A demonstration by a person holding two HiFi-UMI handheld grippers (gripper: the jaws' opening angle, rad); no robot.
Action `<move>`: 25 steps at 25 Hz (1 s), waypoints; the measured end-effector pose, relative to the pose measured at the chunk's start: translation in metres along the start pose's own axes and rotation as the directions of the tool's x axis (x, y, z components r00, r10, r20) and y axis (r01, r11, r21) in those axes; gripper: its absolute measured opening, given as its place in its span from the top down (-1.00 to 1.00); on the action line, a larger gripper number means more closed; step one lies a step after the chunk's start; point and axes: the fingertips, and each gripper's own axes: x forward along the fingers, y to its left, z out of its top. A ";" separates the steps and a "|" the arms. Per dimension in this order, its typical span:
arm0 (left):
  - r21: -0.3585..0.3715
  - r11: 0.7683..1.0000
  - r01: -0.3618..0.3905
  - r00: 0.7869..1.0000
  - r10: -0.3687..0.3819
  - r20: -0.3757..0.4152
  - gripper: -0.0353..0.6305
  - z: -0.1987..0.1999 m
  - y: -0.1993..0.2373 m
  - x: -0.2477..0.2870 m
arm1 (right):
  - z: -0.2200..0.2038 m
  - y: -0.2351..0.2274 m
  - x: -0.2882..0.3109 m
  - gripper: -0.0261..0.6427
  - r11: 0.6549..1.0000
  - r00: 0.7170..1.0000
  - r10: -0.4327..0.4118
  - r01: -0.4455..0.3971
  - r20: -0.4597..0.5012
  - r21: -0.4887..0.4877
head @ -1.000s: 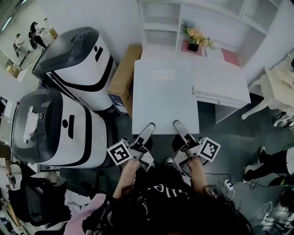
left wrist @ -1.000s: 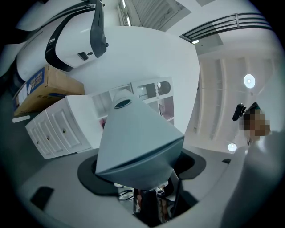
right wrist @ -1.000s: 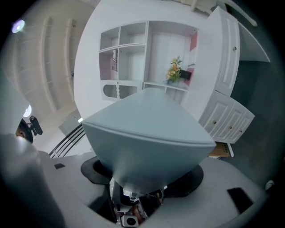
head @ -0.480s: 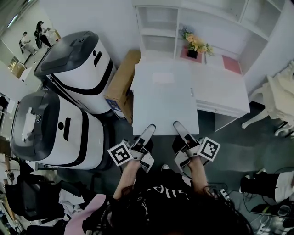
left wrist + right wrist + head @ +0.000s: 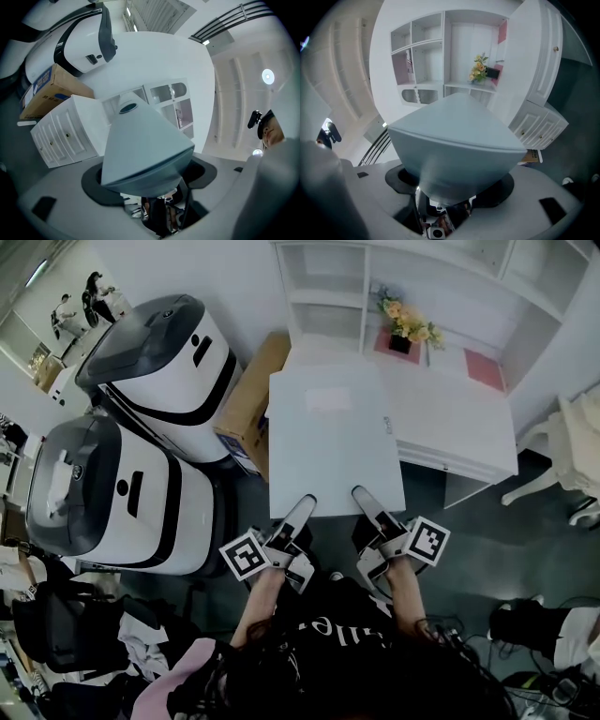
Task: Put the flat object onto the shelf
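Note:
The flat object is a wide white board (image 5: 333, 442), held level in front of me above the floor. My left gripper (image 5: 306, 504) is shut on its near edge at the left, and my right gripper (image 5: 362, 495) is shut on the same edge at the right. In the left gripper view a corner of the board (image 5: 145, 150) fills the space between the jaws; the right gripper view shows the board (image 5: 454, 140) the same way. The white shelf unit (image 5: 328, 292) stands just beyond the board's far edge, with open compartments.
A low white drawer cabinet (image 5: 459, 432) sits under the board's right side. Flowers in a pot (image 5: 405, 322) stand on the shelf (image 5: 440, 56). Two big white-and-black machines (image 5: 164, 362) (image 5: 112, 498) and a cardboard box (image 5: 251, 399) crowd the left. A white chair (image 5: 572, 442) is at right.
Both grippers and the board have moved together a little toward the shelf. The grip on the near edge is unchanged.

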 end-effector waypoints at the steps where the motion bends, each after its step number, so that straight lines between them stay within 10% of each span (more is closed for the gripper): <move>1: 0.002 1.000 -0.005 1.000 0.005 0.001 -0.16 0.001 0.001 0.002 | 0.002 -0.001 0.002 0.02 1.000 1.000 0.004 -0.004 -0.004 0.003; 25: -0.028 1.000 0.000 0.994 -0.003 -0.111 -0.17 0.180 0.106 0.118 | 0.077 -0.064 0.204 0.02 0.995 0.993 -0.082 0.076 0.086 0.067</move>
